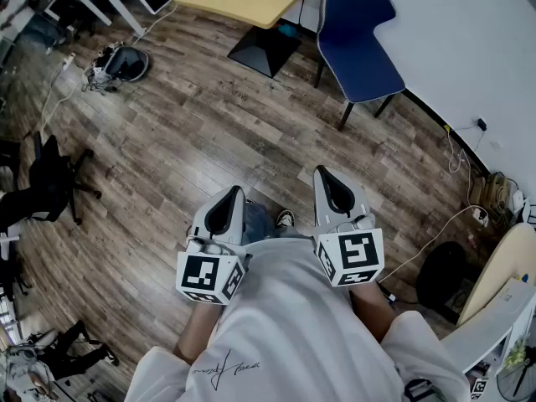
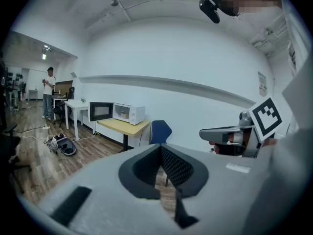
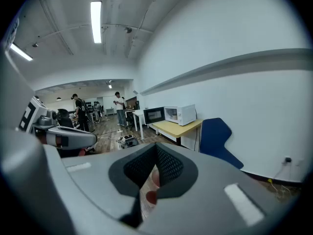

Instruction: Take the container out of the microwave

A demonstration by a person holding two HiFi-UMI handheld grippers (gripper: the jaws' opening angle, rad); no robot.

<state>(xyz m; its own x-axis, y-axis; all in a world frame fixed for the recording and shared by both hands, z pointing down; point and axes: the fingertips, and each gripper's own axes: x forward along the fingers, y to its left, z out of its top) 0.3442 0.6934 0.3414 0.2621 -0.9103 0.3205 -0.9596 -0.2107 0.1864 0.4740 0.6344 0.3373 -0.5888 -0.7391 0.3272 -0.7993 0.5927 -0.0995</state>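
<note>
Wood-plank floor is spread across the head view; a blue chair is stood on it at upper right, and a white microwave is borne by the yellow table.

White microwave, blue chair

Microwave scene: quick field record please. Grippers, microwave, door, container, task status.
left gripper: shut, empty, held at the person's waist
right gripper: shut, empty, held at the person's waist
microwave: white, on the yellow table, far across the room
door: looks swung open to the left
container: too small to make out inside
blue chair: beside the table
task status: not started; neither gripper is near the microwave
</note>
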